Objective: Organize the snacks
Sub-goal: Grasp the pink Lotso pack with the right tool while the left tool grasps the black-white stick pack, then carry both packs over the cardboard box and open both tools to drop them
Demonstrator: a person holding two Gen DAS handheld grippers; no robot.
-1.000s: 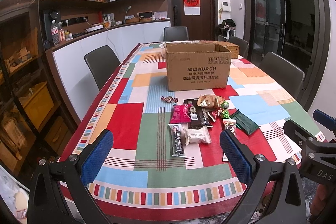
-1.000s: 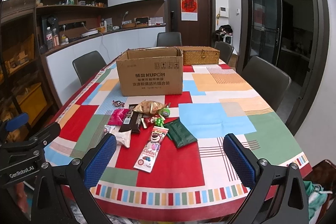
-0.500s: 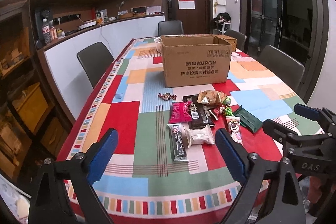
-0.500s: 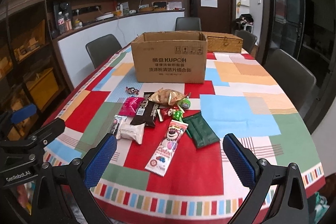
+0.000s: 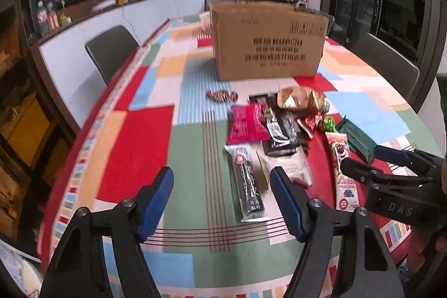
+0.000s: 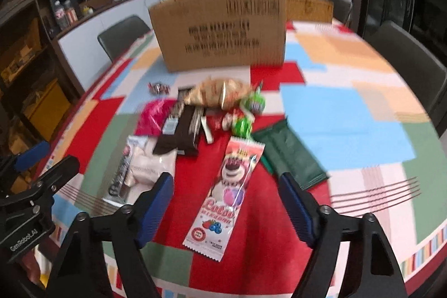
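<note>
Several snack packets lie on the patchwork tablecloth in front of an open cardboard box [image 5: 268,38], which also shows in the right wrist view [image 6: 220,30]. My left gripper [image 5: 222,204] is open and empty, over a long black-and-white bar [image 5: 248,183] beside a white packet [image 5: 290,166]. My right gripper [image 6: 226,210] is open and empty, over a pink bear-print packet [image 6: 229,194]. A dark green packet [image 6: 290,158], a dark chocolate packet [image 6: 181,130], a pink packet [image 5: 245,124] and a gold packet [image 6: 220,94] lie near.
The table [image 5: 134,147] has grey chairs along both sides, one at left [image 5: 111,52] and one at right [image 6: 410,60]. A wicker basket [image 6: 310,7] stands behind the box. Shelves and a counter [image 5: 83,10] line the left wall.
Both grippers have moved forward and down toward the snacks, which now look larger and closer. Both stay open, with narrower gaps. The snacks have not moved.
</note>
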